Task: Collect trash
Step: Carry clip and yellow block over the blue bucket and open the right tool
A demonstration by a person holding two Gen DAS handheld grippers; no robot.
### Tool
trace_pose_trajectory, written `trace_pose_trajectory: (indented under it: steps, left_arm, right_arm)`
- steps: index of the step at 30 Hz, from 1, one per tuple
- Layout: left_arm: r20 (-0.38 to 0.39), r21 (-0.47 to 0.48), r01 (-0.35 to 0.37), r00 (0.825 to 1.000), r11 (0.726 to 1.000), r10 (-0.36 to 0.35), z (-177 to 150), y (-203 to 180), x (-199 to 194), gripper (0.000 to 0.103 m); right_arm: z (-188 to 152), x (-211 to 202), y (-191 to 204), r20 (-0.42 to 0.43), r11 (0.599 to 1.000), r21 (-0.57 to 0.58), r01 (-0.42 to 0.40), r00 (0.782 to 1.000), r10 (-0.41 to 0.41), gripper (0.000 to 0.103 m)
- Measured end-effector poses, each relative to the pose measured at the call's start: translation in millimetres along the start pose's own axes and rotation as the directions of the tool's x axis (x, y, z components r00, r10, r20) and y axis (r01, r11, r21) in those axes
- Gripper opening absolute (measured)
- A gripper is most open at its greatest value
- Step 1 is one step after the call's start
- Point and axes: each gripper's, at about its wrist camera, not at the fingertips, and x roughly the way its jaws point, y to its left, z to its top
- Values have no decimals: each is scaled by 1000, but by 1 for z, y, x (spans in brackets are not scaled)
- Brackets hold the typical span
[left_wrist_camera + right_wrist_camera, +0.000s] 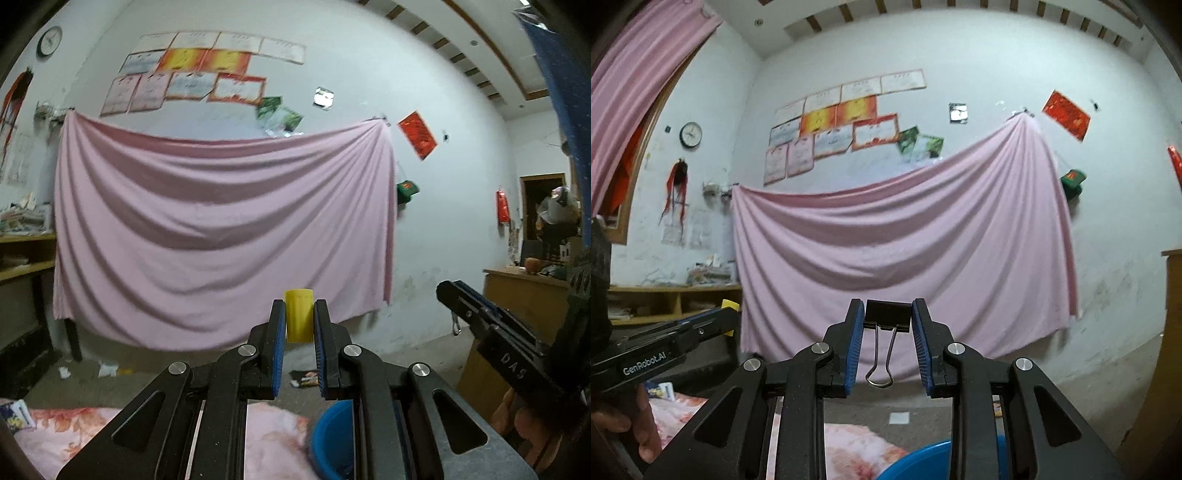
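Note:
My left gripper (299,320) is shut on a small yellow plastic cap (298,317), held level in front of a hanging pink sheet. My right gripper (888,320) is shut on a black binder clip (887,316), its wire handles dangling toward the camera. In the left wrist view the right gripper (448,290) shows at the right edge. In the right wrist view the left gripper (729,314) shows at the left, the yellow cap (730,305) at its tip. A blue bin (334,439) sits low below both grippers, its rim (916,461) partly hidden by the gripper bodies.
A pink sheet (221,229) hangs on the far wall. A floral cloth (74,432) covers the surface below. Scraps of paper (107,369) lie on the floor. Wooden shelves (22,258) stand left, a wooden cabinet (524,299) right.

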Motion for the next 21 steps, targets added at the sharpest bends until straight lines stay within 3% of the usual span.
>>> trace_pose_trajectory:
  steps: [7, 13, 21]
  left_arm:
    - [-3, -6, 72, 997, 997, -72, 2, -45, 12, 12]
    - [-66, -21, 116, 991, 993, -117, -8, -76, 25, 12]
    - [-185, -57, 139, 972, 989, -147, -20, -88, 53, 12]
  right_arm:
    - [1, -17, -14, 18, 999, -11, 43, 999, -43, 24]
    - [-3, -21, -27, -43, 996, -29, 89, 995, -90, 24]
    - [-15, -12, -41, -151, 991, -32, 132, 979, -136, 25]
